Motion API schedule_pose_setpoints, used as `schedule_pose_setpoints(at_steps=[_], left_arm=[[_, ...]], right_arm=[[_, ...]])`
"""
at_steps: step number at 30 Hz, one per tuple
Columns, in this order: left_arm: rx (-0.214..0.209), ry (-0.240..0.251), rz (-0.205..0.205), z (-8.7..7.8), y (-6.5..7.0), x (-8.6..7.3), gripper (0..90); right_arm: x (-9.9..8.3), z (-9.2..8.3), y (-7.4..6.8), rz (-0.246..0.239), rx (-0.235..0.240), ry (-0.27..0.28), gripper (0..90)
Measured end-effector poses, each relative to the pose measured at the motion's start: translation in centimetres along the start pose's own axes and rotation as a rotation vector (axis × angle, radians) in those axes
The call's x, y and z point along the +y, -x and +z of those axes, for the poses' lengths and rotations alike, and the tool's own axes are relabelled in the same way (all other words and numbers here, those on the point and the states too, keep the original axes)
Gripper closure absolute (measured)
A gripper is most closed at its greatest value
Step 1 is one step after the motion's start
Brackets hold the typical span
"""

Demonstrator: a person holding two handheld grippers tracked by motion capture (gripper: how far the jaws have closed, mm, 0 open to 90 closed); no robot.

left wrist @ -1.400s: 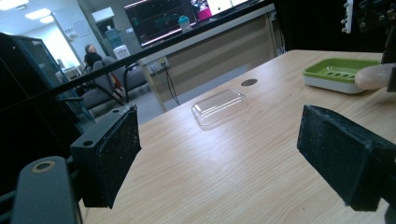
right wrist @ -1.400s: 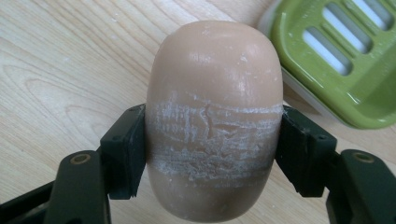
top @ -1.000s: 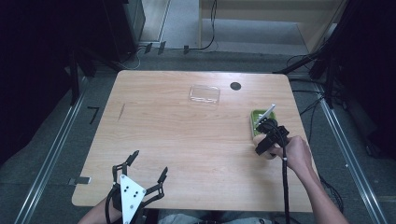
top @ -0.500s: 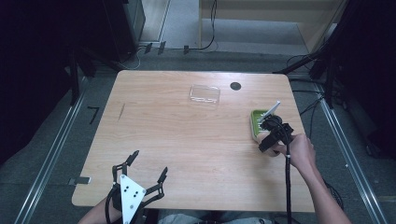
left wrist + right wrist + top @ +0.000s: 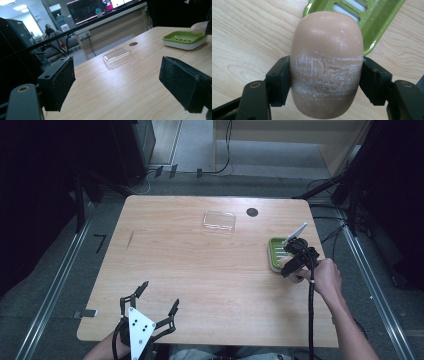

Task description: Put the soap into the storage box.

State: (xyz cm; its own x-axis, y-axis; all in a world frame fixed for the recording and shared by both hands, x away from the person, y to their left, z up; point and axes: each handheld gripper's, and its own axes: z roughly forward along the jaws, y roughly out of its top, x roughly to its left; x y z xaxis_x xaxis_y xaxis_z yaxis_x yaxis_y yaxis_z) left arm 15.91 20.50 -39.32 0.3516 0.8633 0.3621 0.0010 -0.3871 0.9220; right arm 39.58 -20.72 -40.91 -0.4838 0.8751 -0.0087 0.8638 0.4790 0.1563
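Peach-coloured oval soap bar (image 5: 327, 67), scuffed white at the waist, clamped in right gripper (image 5: 325, 80) at six o'clock of green slotted soap dish (image 5: 372, 17); could squirt out, being slippery; left gripper (image 5: 125, 85) agape, idle.

A clear plastic lid (image 5: 219, 221) lies on the wooden table (image 5: 200, 270) (near a dark round grommet (image 5: 252, 212)).

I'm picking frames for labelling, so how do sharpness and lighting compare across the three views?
High view: table evenly lit, surroundings dark, soft detail. Left gripper view: clear lid glints, near pads slightly soft. Right gripper view: soap sharp, with faint sheen on top.
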Motion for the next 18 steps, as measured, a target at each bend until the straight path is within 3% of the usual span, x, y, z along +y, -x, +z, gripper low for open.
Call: schedule_pose_setpoints(at_steps=[18], left_arm=[[0.002, 0.000, -0.004, 0.0, -0.1, 0.0, 13.8]], right_arm=[[2.3, 0.2, 1.2, 0.038, 0.008, -0.007, 33.0]])
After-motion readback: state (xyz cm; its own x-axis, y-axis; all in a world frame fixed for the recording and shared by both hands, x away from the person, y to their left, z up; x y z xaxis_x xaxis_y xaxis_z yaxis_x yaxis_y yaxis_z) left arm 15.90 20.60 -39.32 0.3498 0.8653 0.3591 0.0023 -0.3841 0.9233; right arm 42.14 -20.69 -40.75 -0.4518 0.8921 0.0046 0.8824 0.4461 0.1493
